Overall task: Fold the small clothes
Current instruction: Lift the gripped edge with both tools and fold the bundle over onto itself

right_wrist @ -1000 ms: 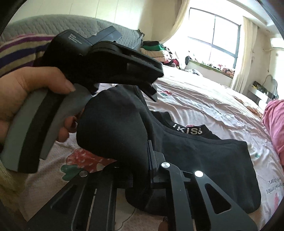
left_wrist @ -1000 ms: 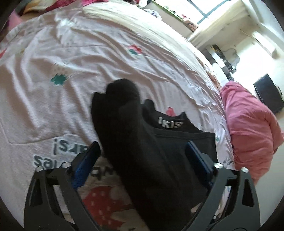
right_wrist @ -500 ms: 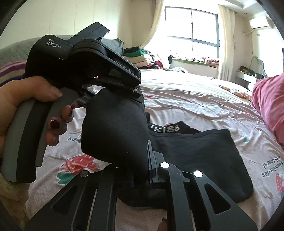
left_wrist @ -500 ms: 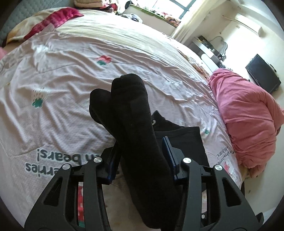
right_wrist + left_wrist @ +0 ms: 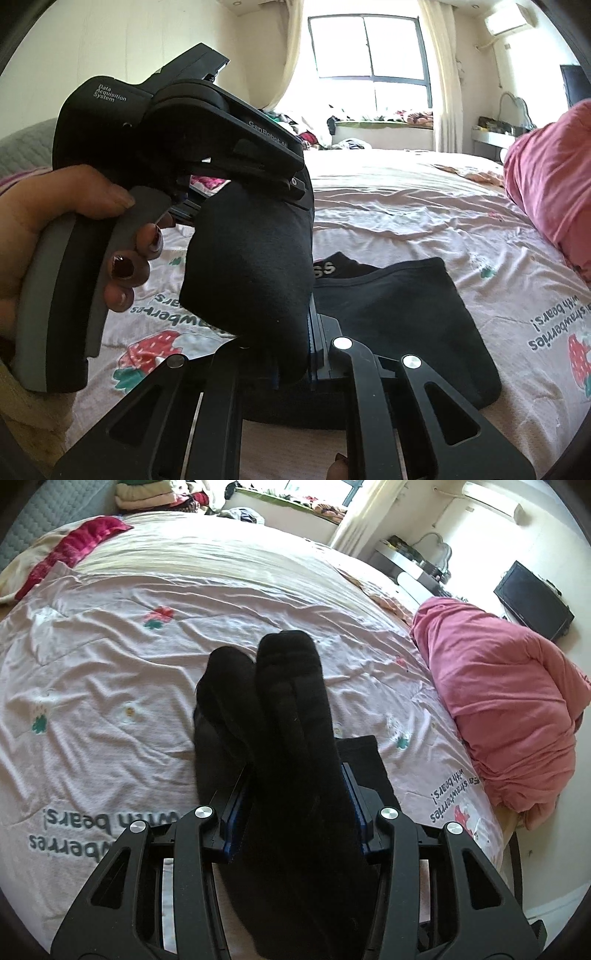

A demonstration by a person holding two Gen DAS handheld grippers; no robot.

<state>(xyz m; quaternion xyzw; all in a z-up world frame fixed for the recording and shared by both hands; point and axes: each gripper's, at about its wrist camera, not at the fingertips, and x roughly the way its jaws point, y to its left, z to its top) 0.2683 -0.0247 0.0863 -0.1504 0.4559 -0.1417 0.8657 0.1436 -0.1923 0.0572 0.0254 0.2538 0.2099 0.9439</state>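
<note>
A pair of black socks is stretched between both grippers, above the bed. In the left wrist view my left gripper has its blue pads pressed on the sock legs, and the two toes point away from me. In the right wrist view my right gripper is shut on the other end of the socks. The left gripper hangs just above it, held by a person's hand. Folded black underwear with a lettered waistband lies flat on the sheet beneath the socks.
The bed carries a pale pink sheet printed with strawberries and words. A bundled pink duvet lies at its right edge. Stacked clothes and a red cloth sit at the far end, by the window.
My left gripper's jaws came in from wide apart and closed on the socks. Both grippers rose and shifted with the socks, away from the underwear, which stayed on the bed.
</note>
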